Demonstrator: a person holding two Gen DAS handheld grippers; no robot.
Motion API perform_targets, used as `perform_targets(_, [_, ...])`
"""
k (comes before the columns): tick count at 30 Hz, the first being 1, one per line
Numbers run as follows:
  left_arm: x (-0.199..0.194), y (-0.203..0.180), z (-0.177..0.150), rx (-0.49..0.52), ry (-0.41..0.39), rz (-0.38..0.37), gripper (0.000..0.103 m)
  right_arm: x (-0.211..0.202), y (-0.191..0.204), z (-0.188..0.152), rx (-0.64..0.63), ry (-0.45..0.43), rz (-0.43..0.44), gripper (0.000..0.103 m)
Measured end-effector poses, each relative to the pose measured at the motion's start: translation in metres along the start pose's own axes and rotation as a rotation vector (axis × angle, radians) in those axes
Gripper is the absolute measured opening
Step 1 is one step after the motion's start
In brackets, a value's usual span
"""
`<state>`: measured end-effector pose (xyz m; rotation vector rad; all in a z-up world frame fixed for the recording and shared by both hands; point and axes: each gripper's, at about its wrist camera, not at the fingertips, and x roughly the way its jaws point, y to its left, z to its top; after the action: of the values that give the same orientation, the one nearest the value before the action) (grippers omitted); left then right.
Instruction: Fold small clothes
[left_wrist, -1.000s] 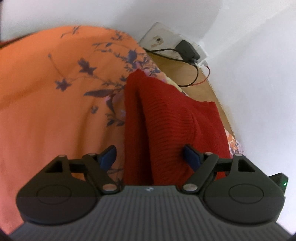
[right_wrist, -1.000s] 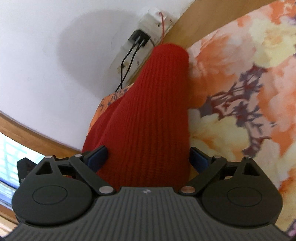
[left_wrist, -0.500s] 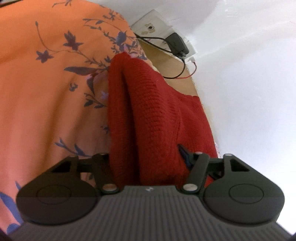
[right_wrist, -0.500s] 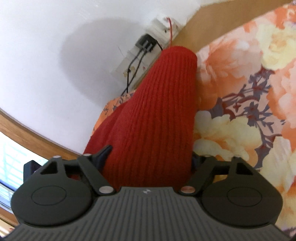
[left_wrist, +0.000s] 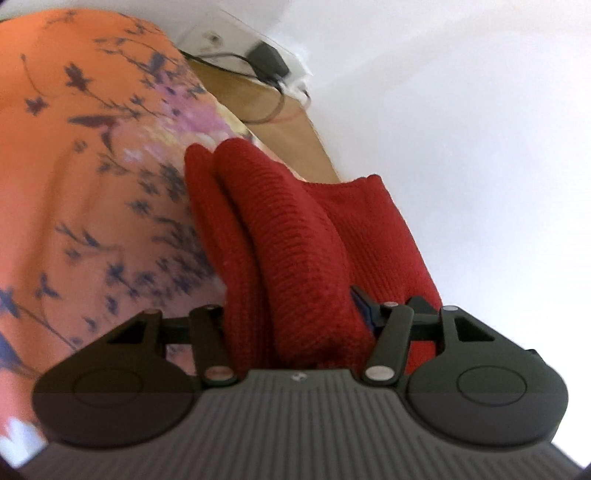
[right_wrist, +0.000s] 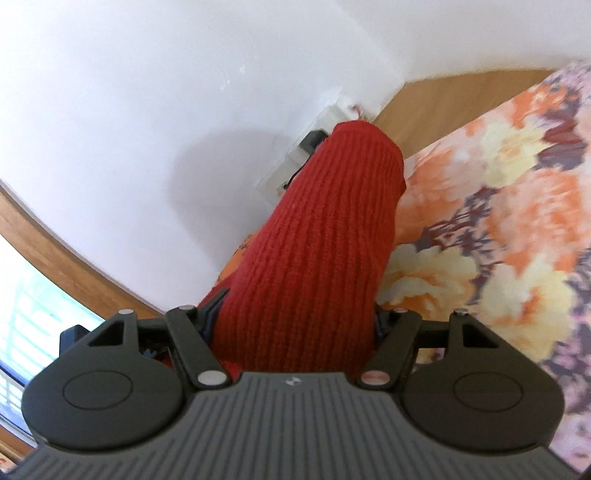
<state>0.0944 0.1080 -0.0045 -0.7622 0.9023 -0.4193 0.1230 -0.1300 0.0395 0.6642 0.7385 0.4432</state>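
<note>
Left tongs (left_wrist: 295, 310): you've got them clamped tight on a thick bunched fold of the red knit (left_wrist: 295, 236).
Right tongs (right_wrist: 295, 317): closed hard around a ribbed roll of the same red knit (right_wrist: 325, 236), gripped between both fingers.
Red knit: lifted between your two tongs, above the orange flowered bedsheet (left_wrist: 74, 192) (right_wrist: 498, 206), close to the white wall (right_wrist: 147, 92).
Behind: wall socket with a black plug (left_wrist: 267, 62) and a wooden ledge (left_wrist: 266, 110).
</note>
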Motion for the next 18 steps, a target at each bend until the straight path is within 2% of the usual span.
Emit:
perform_targets(7, [0.023, -0.028, -0.038, 0.037, 0.041, 0.003, 0.058, -0.051, -0.020, 0.001, -0.027, -0.023, -0.054, 0.074])
perform_targets(11, [0.042, -0.037, -0.057, 0.102, 0.058, 0.074, 0.058, -0.059, -0.037, 0.000, -0.076, 0.013, -0.111, 0.074])
perform_targets(15, [0.052, -0.034, -0.069, 0.145, 0.050, 0.176, 0.060, -0.050, -0.061, -0.011, -0.067, 0.057, -0.152, 0.075])
perform_targets(18, [0.054, -0.033, -0.075, 0.183, 0.020, 0.238, 0.072, -0.045, -0.065, -0.024, -0.095, 0.063, -0.184, 0.078])
